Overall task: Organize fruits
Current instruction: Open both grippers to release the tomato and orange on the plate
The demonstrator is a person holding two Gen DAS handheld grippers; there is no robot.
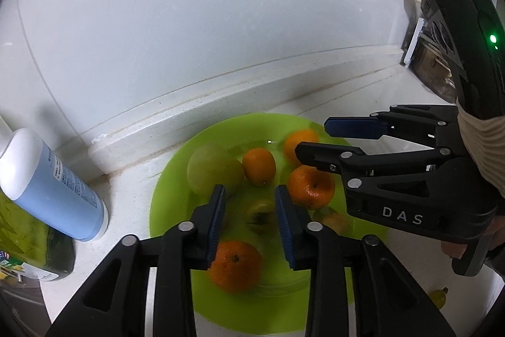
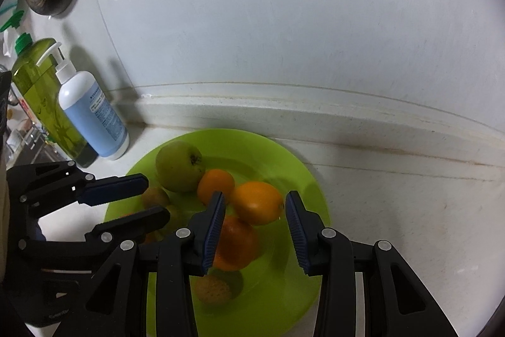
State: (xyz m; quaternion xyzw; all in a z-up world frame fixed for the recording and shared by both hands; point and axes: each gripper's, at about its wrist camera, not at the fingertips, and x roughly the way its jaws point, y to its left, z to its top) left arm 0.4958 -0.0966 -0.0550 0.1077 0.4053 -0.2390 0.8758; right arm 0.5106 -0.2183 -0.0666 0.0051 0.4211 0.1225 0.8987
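**Both grippers over the fruit plate**

Left gripper [image 1: 249,204] hangs with its jaws apart over the green plate [image 1: 167,198], nothing between them. The plate holds four oranges, a pale green apple [image 1: 214,168] and some small brownish fruit. Right gripper [image 1: 312,139] reaches in from the right, gaping too. Blue-and-white bottle [image 1: 50,185] stands left of the plate.

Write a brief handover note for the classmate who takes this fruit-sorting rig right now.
Left gripper: open, empty, over the green plate.
Right gripper: open, empty, over the same plate.
On the plate: four oranges, e.g., a green apple, a few small brownish fruits.
One small yellowish fruit lies on the counter off the plate.
Done: most fruit plated. Left: probably that stray fruit.
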